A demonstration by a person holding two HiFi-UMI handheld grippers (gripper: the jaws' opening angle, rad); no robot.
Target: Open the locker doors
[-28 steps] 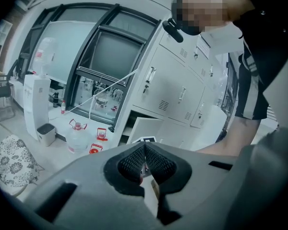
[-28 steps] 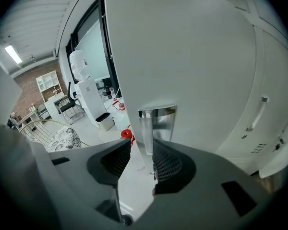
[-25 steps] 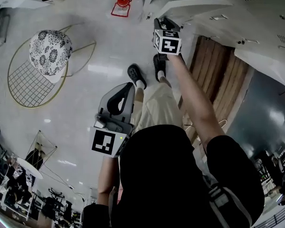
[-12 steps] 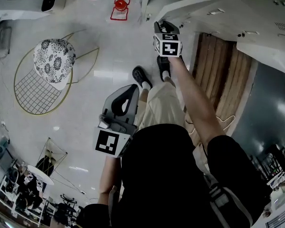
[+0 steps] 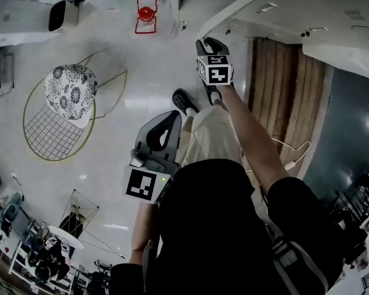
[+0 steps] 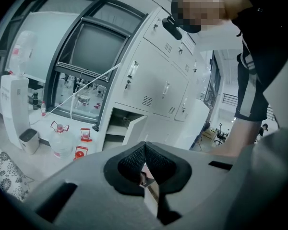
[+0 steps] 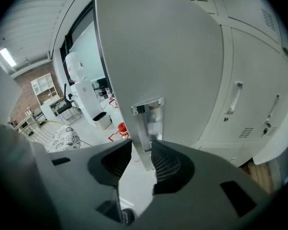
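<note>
Head view: the right gripper (image 5: 209, 44), marker cube uppermost, reaches out at upper centre to the near end of a pale locker door (image 5: 238, 7) that slants toward the upper right; the lockers (image 5: 307, 23) run along the top right, with a wooden panel (image 5: 283, 97) below them; the left gripper (image 5: 162, 125) hangs at centre left over the glossy floor, well apart from the lockers; a wire chair (image 5: 52, 118) with a patterned cushion (image 5: 71, 91) stands at left, and a red-framed water bottle (image 5: 146, 12) sits at the top.

Left gripper view: its jaws are pressed together, tips meeting, with nothing pinched between them; the bank of lockers (image 6: 158, 80) fills the centre and upper right; one low compartment (image 6: 116, 126) gapes, its door (image 6: 134, 129) ajar; two red-framed bottles (image 6: 85, 135) stand at lower left.

Right gripper view: the locker door (image 7: 158, 47) fills the upper centre, edge-on; its metal handle (image 7: 147, 121) stands between the jaws, which have just been easing a little wider; both pads (image 7: 165, 164) lie against it, pinching it; closed doors (image 7: 249, 95) show at right.
</note>
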